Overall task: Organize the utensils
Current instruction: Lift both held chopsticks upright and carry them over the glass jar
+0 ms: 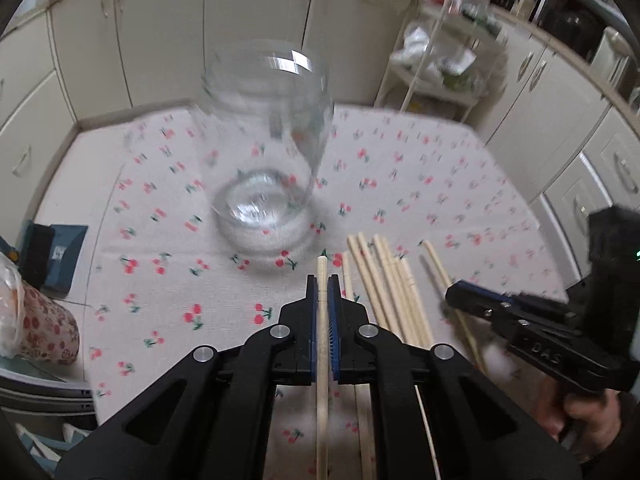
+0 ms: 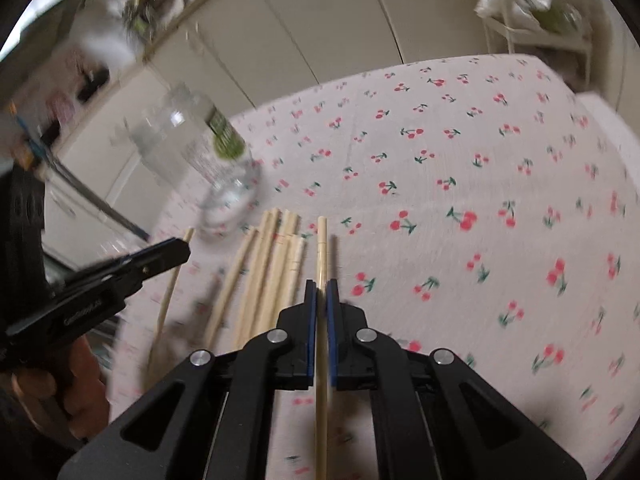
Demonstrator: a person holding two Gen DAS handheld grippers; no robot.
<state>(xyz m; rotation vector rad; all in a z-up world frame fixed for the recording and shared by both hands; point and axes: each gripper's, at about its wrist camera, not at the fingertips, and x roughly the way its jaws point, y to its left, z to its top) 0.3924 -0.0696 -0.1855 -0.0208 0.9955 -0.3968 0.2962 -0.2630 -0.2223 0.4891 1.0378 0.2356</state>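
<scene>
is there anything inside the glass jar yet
No. The jar looks empty: the cherry cloth shows through its clear wall and base. Chopsticks lie outside it. Blur could hide something small.

Both grippers are the same build: chunky matte black plastic linkage arms with triangular cutouts, and four round silver pivot screws across the top of each. The left gripper [image 1: 322, 286] and right gripper [image 2: 321, 290] both have blue ribbed pads lining the inner faces of their fingers. Seen side-on, each body carries raised lettering, too blurry to read properly. A dark sleeve [image 1: 624, 440] shows behind the right gripper's handle.
</scene>
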